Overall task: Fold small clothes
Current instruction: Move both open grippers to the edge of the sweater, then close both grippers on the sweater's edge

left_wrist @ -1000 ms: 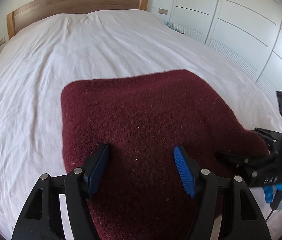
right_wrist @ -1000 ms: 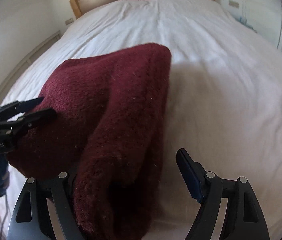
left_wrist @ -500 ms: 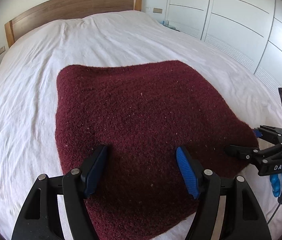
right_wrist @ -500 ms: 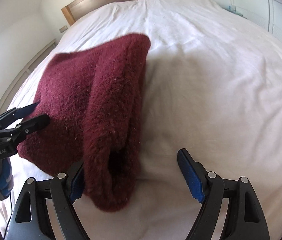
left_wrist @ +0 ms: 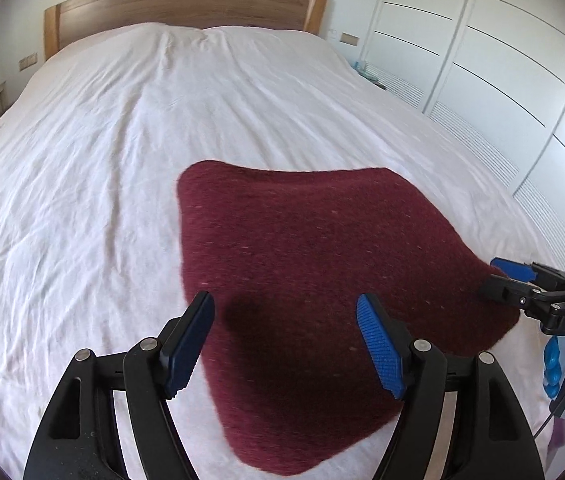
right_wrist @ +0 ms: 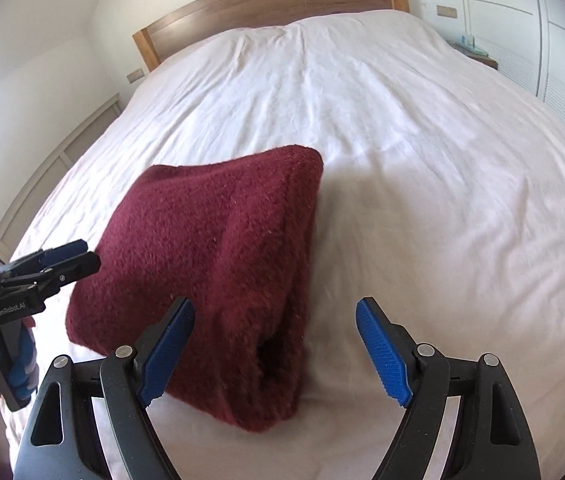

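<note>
Where wardrobes [left_wrist: 494, 64] stand, white bed [left_wrist: 122, 128]

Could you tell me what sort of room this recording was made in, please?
Most likely a home bedroom. A large bed under a white sheet fills both views, a wooden headboard stands against the wall, and white panelled wardrobe doors line one side. A folded dark red knitted garment lies on the bed.
</note>
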Demonstrator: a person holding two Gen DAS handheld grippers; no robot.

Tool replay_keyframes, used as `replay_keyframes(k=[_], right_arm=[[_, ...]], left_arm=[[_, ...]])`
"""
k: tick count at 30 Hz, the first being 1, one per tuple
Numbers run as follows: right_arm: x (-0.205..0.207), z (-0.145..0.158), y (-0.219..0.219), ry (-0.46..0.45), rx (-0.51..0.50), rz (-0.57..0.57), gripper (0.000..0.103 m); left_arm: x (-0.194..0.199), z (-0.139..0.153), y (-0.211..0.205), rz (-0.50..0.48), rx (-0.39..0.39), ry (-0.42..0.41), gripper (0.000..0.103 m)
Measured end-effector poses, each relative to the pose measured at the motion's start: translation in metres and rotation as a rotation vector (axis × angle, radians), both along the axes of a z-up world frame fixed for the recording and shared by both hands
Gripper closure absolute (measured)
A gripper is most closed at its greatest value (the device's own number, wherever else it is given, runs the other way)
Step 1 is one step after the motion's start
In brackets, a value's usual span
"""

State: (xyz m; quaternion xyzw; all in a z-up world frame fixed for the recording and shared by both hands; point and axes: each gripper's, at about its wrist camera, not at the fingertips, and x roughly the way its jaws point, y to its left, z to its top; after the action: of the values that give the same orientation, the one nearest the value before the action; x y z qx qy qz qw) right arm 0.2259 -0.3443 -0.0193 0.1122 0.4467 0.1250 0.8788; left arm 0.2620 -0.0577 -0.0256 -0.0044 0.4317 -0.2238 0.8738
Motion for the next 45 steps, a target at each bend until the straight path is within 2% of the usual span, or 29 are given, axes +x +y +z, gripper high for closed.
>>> replay_keyframes(k=[6, 9, 14, 19, 22, 32, 37, 45], right_arm=[[0.023, -0.003, 0.01, 0.027, 0.001, -0.011, 0.019], [0.024, 0.003, 0.015, 0.0, -0.02, -0.004, 0.019], [0.02, 0.022, 0.03, -0.069, 0.008, 0.054, 0.019], [0.019, 0.025, 0.046, -0.083, 0.007, 0.091, 0.019], [0.024, 0.017, 0.046, -0.058, -0.01, 0.075, 0.019], [0.045, -0.017, 0.033, 0.023, -0.022, 0.061, 0.019], [0.047, -0.032, 0.03, 0.05, -0.034, 0.072, 0.019], [0.054, -0.056, 0.02, 0.116, 0.033, 0.083, 0.014]], left_arm=[[0.016, -0.001, 0.02, 0.051, -0.038, 0.053, 0.034], [0.019, 0.002, 0.022, 0.052, -0.039, 0.048, 0.034], [0.019, 0.001, 0.025, 0.058, -0.048, 0.052, 0.034], [0.024, -0.008, 0.021, 0.056, -0.053, 0.081, 0.034], [0.027, -0.013, 0.021, 0.065, -0.067, 0.094, 0.027], [0.045, -0.027, 0.033, 0.059, -0.194, 0.178, 0.024], [0.049, -0.034, 0.034, 0.051, -0.223, 0.207, 0.017], [0.052, -0.046, 0.027, 0.022, -0.266, 0.263, 0.014]])
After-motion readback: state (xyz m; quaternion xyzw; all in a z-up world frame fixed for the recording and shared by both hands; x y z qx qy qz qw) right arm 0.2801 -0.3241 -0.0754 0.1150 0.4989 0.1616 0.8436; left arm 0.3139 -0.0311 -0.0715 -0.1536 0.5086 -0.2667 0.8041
